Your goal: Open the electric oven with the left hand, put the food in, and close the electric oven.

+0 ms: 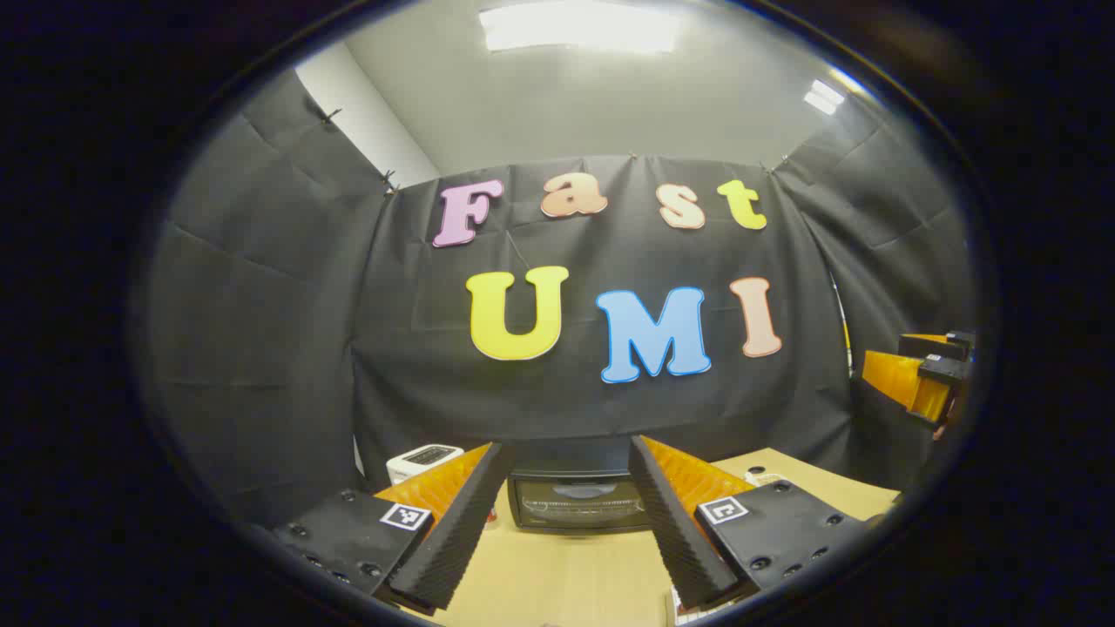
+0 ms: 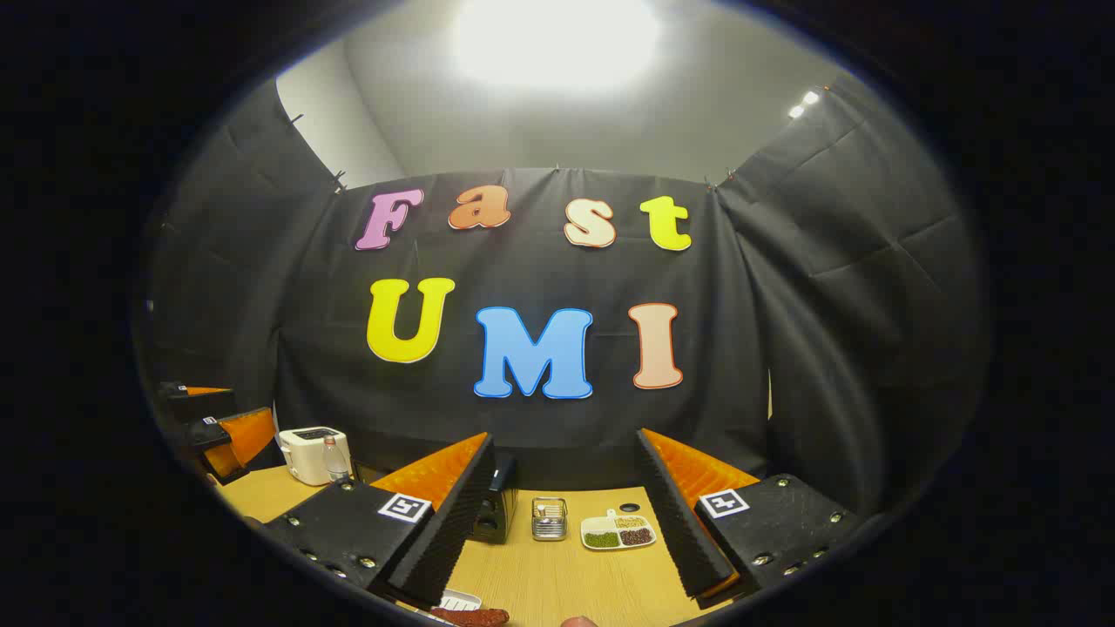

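Toaster [image 2: 314, 453]: it stands far left on the bench [image 2: 557, 579], with a small bottle [image 2: 331, 460] touching or just in front of it; neither matters to you.
Left gripper [image 1: 562, 522]: your fingers stand wide apart and hold nothing, high above the bench.
Oven [image 1: 579, 503]: it sits far ahead, framed between those fingers, door shut, against the back wall.
Food [image 2: 470, 616]: a reddish piece lies on a white tray [image 2: 457, 601] at the near edge, in the right gripper view.
Right gripper [image 2: 562, 522]: fingers apart, empty, raised over the bench.
Dish [image 2: 618, 531]: a divided dish and a small rack [image 2: 549, 518] sit farther back, right of the oven.
Risk: reaching for the door from this height, you could miss the handle or shove the oven back.
Risk: the food lies right at the edge; a clumsy pinch could knock it off.
Hidden: the oven's handle is too small to make out; the food and its tray are cut off.
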A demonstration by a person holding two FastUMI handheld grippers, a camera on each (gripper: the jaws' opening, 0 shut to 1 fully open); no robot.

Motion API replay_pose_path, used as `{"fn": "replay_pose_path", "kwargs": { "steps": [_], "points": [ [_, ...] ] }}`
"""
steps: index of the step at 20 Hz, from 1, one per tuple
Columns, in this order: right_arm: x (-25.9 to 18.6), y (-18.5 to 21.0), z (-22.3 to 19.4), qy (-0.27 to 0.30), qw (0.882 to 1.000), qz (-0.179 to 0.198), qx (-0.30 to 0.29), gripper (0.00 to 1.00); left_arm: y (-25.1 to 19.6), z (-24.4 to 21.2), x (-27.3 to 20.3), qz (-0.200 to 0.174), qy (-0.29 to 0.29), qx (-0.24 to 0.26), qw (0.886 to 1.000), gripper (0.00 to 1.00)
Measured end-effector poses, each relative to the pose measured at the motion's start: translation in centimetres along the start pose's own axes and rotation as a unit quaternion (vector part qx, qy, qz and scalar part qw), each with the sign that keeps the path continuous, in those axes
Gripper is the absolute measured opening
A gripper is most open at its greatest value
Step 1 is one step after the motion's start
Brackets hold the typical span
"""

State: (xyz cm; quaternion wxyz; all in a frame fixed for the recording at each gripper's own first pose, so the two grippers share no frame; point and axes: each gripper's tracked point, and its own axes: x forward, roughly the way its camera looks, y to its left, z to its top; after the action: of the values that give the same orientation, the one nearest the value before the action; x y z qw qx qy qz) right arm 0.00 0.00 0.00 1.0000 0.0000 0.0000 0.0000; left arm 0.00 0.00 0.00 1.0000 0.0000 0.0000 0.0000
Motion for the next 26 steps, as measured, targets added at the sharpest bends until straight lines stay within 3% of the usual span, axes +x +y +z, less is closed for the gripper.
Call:
{"fn": "replay_pose_path", "kwargs": {
  "steps": [3,5,6,9,10,14,15,19,25,26],
  "points": [
    [-0.1,0.1,-0.1,0.002,1.000,0.003,0.005,0.96,0.3,0.0,-0.4,0.003,0.002,0.003,1.000,1.00],
    [-0.2,0.3,-0.3,0.003,1.000,0.007,0.006,0.96,0.3,0.0,-0.6,0.003,0.004,0.005,1.000,0.91],
    [-0.1,0.3,-0.4,0.003,1.000,0.008,0.005,0.96,0.4,0.0,-0.5,0.003,0.004,0.007,1.000,0.96],
    [-0.3,0.3,-0.4,0.004,1.000,0.012,0.004,0.96,0.7,0.3,-0.7,0.007,0.001,0.015,1.000,1.00],
    [-0.4,0.3,-0.4,0.004,1.000,0.012,0.005,0.96,0.5,0.4,-0.8,0.008,0.000,0.013,1.000,0.96],
    [-0.4,0.3,-0.6,0.004,1.000,0.018,0.003,0.97,-0.1,0.9,-1.1,0.008,-0.004,0.015,1.000,0.96],
    [-0.4,0.2,-0.7,0.004,1.000,0.020,0.001,0.97,-0.4,1.1,-1.2,0.008,-0.006,0.015,1.000,0.91],
    [-0.4,-0.1,-0.8,0.001,1.000,0.030,0.004,0.96,-1.3,1.0,-1.5,0.012,-0.005,0.011,1.000,1.00],
    [-0.6,-0.4,-2.3,0.011,0.998,0.060,0.010,0.96,-2.5,1.1,0.4,0.029,-0.011,0.008,0.999,1.00],
    [-0.7,-0.5,-2.5,0.011,0.998,0.065,0.010,0.96,-2.4,0.9,1.0,0.031,-0.010,0.007,0.999,0.96]
  ]
}}
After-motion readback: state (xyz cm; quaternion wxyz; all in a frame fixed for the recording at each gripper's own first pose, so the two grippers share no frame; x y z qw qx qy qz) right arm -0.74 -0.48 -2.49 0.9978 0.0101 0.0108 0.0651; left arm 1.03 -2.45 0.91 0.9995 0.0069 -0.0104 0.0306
